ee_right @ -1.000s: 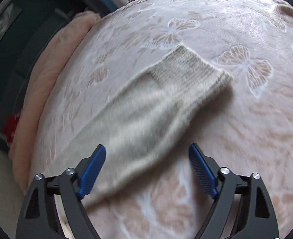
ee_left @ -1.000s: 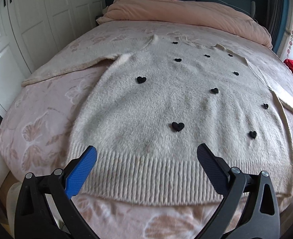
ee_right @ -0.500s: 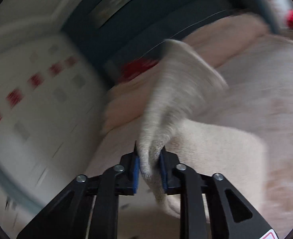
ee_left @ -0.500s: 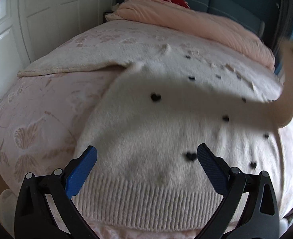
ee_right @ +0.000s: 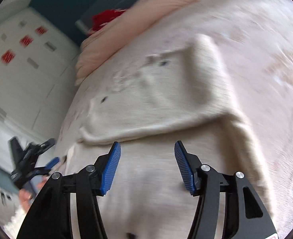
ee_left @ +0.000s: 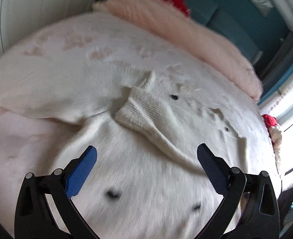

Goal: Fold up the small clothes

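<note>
We have the cream sweater [ee_left: 146,179] spread on the bed [ee_left: 17,139], its right sleeve [ee_left: 146,115] already laid across the chest, and both tools hang over it empty: the left tool [ee_left: 146,159] spread wide, the right tool [ee_right: 146,159] moderately open. To fold well, we should next take the other sleeve [ee_left: 36,91] by its cuff and lay it flat across without bunching. A pink duvet [ee_left: 176,33] and white wardrobe doors [ee_right: 17,69] lie beyond.

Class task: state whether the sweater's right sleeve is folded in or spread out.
Folded in: the sleeve lies diagonally across the sweater body, cuff near the collar. Both grippers are open, holding nothing.
</note>
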The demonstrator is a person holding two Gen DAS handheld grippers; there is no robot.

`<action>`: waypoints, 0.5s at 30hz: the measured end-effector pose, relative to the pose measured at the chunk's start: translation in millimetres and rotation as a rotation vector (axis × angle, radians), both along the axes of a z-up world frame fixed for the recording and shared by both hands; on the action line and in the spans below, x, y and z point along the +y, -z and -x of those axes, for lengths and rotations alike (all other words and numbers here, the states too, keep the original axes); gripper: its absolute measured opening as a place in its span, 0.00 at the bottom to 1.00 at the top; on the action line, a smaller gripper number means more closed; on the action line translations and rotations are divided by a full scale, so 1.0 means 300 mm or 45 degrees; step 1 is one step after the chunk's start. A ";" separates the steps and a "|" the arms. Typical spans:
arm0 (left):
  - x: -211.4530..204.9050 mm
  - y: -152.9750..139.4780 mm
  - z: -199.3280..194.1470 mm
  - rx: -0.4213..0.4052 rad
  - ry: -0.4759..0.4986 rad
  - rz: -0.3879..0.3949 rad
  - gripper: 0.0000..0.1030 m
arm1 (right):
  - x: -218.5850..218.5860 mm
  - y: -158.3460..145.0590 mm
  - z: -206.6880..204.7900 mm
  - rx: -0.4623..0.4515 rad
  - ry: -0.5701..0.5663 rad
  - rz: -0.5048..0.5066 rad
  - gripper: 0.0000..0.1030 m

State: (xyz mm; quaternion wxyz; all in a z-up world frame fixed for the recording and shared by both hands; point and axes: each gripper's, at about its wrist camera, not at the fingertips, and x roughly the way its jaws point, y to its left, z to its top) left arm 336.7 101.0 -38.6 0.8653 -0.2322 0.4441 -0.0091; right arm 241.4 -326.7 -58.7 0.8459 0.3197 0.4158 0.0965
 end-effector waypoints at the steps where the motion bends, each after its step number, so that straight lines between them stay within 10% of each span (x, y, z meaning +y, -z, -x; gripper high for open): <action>1: -0.004 0.049 -0.061 0.052 -0.024 0.037 0.95 | -0.050 0.029 -0.009 0.018 0.063 -0.065 0.55; 5: -0.011 0.167 -0.160 0.145 -0.170 0.070 0.84 | -0.122 0.115 -0.043 0.062 0.236 -0.218 0.56; 7: -0.039 0.150 -0.181 0.086 -0.160 0.016 0.54 | -0.137 0.134 -0.104 0.040 0.275 -0.268 0.38; 8: -0.051 0.142 -0.195 0.081 -0.140 -0.008 0.28 | -0.152 0.121 -0.123 0.030 0.288 -0.273 0.08; 9: -0.057 0.127 -0.206 0.063 -0.120 -0.014 0.08 | -0.172 0.093 -0.134 -0.017 0.318 -0.291 0.08; 13: -0.048 0.060 -0.197 -0.101 -0.039 0.050 0.09 | -0.238 -0.008 -0.095 -0.187 0.372 -0.213 0.07; 15: -0.068 0.127 -0.208 -0.031 0.004 -0.011 0.10 | -0.254 0.097 -0.089 -0.045 0.344 -0.139 0.07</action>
